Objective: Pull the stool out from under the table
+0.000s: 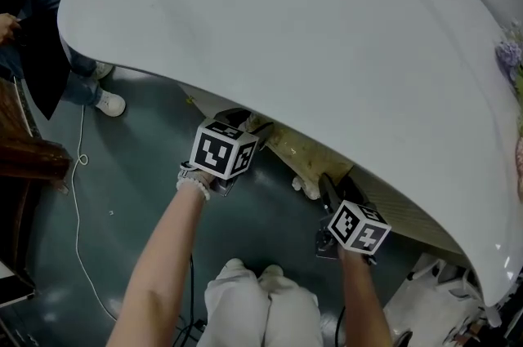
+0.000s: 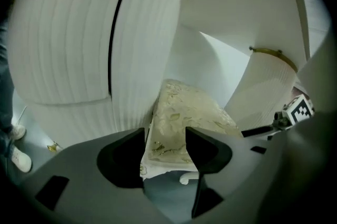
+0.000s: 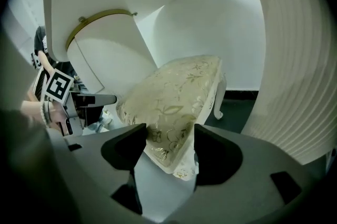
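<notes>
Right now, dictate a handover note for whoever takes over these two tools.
Left tool: open, stool seat corner between its jaws, not clamped.
Right tool: open, the seat's other near corner between its jaws, not clamped.
Stool: mostly under the table, only its near edge showing.
Done: both tools lined up.
To do: close on the seat, pull it out.

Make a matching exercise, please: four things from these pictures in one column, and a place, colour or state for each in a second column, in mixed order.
1. stool
2. table
3. cable
4. left hand-held gripper

A. lies on the floor
B. white, curved top
C. jaws apart, around the stool's edge
D. cream floral seat, partly under the table

Pairs: 1-D, 2-B, 3-A, 4-C
</notes>
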`<action>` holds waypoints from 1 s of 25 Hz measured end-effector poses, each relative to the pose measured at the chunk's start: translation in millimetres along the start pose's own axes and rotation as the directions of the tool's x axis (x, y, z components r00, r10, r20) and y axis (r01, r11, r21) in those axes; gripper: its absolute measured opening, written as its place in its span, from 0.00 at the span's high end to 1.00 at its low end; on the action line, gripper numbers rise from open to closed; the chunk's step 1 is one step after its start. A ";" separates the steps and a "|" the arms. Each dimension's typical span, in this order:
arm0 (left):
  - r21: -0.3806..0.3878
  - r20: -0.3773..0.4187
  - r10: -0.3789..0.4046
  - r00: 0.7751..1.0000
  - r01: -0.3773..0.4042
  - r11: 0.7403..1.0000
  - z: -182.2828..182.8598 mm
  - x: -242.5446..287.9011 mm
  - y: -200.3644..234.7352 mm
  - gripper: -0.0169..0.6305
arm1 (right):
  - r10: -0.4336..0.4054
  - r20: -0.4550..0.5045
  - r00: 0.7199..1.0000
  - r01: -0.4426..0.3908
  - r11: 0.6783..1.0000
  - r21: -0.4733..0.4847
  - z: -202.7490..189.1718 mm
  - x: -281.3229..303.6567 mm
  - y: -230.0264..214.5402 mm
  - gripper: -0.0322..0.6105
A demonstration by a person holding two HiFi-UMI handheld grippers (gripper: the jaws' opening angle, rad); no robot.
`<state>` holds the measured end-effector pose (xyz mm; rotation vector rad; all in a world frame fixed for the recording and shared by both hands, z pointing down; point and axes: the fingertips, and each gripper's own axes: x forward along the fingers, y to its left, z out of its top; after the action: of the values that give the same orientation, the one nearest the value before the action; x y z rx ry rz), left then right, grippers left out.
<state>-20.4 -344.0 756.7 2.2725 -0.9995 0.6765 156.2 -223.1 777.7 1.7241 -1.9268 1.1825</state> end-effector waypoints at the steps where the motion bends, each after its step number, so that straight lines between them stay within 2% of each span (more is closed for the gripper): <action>1: -0.007 -0.003 -0.003 1.000 0.003 1.000 -0.4 3.8 1.8 0.59 | 0.010 0.005 1.000 -0.010 1.000 0.024 -0.8 1.4 0.4 0.52; 4: 0.019 -0.042 -0.021 0.999 0.022 1.000 -11.1 12.3 3.0 0.57 | 0.029 0.012 1.000 -0.029 0.998 0.059 -7.2 1.3 0.1 0.51; 8: -0.020 -0.036 -0.072 0.997 0.071 0.997 -12.5 17.1 0.6 0.59 | 0.041 0.023 0.999 -0.042 0.997 0.058 -3.9 3.7 2.3 0.51; 15: -0.009 0.016 -0.024 1.000 0.024 1.000 -12.4 15.2 0.1 0.65 | 0.057 0.017 0.998 -0.059 0.995 0.075 -2.3 4.7 6.7 0.54; 25: -0.015 -0.056 -0.035 0.998 0.035 0.999 -34.1 -4.0 -7.4 0.66 | 0.042 -0.039 0.998 -0.039 0.997 0.071 -23.4 -9.3 13.2 0.55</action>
<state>-24.5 -315.2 776.5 2.2409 -0.9328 0.7131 139.3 -200.5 780.9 1.6887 -1.9269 1.3043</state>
